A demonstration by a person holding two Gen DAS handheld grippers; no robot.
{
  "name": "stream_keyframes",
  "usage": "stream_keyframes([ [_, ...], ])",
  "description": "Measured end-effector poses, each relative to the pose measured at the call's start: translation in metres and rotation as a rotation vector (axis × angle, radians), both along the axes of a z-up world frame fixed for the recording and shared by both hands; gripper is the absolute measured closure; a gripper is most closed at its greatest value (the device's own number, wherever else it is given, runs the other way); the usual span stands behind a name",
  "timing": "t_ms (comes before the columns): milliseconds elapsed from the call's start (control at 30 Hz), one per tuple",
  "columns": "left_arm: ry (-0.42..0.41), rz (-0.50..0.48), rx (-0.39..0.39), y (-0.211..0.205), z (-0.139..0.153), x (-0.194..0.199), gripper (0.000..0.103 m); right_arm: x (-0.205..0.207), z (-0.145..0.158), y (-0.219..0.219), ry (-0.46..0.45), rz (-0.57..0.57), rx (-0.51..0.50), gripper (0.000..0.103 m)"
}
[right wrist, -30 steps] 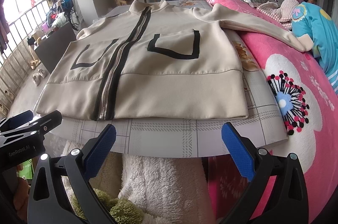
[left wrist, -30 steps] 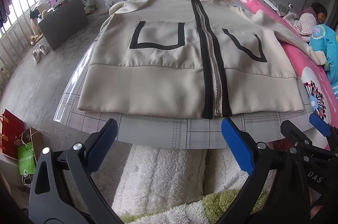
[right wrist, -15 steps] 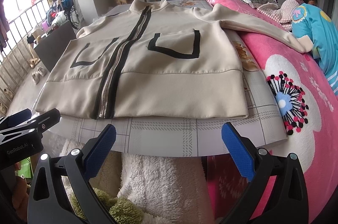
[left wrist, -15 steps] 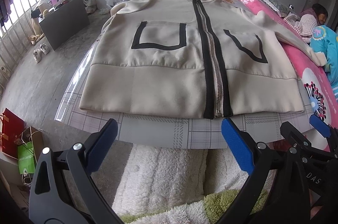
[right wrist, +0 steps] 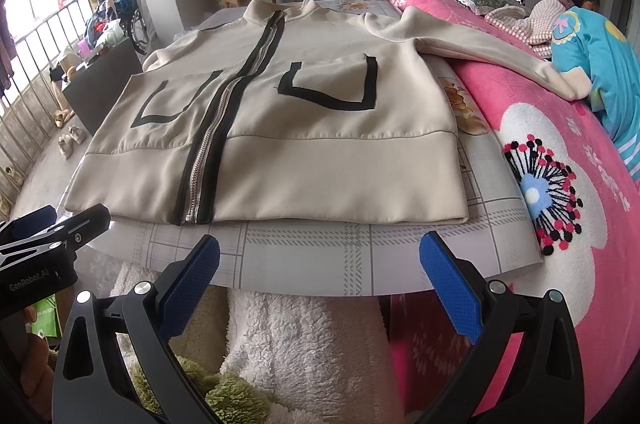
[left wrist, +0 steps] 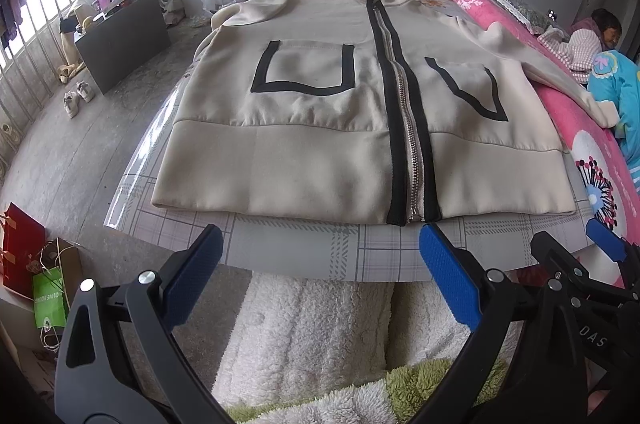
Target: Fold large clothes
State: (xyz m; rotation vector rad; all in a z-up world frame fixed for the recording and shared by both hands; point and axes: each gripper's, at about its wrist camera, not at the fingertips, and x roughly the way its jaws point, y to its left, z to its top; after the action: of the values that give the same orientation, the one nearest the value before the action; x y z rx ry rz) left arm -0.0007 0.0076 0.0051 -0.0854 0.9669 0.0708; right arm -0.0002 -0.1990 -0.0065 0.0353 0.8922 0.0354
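At far left, a concrete floor (left wrist: 60, 152) holds a dark cabinet (left wrist: 120, 40), small shoes (left wrist: 76, 96) and, nearer, a red bag (left wrist: 20, 252) and a green bag (left wrist: 48, 300). The left gripper (left wrist: 320, 276) hangs at the near table edge, its blue pads (left wrist: 194, 274) spread wide and holding nothing. Ahead of it a cream jacket (left wrist: 320, 128) lies flat, front up and zipped, on a table (left wrist: 312, 248) covered in grey plaid. The hem is nearest the grippers and the collar is at the far end. A black-edged zip (left wrist: 408, 144) runs down the middle, with a black-outlined pocket (left wrist: 304, 68) on each side. The right gripper (right wrist: 320, 280) is beside the left one, also short of the hem, its jaws likewise wide apart and empty. The jacket's sleeve (right wrist: 500, 52) on that side stretches off the table onto a pink flowered blanket (right wrist: 560, 184). At far right a person in blue (right wrist: 592, 64) lies on the bed.
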Motion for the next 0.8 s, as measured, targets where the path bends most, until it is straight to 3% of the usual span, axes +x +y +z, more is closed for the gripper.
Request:
stream_keyframes([
  [800, -0.002, 0.0, -0.001, 0.0018, 0.0004, -0.0004, 0.008, -0.0011, -0.0014, -0.004, 0.009, -0.001, -0.007, 0.005],
])
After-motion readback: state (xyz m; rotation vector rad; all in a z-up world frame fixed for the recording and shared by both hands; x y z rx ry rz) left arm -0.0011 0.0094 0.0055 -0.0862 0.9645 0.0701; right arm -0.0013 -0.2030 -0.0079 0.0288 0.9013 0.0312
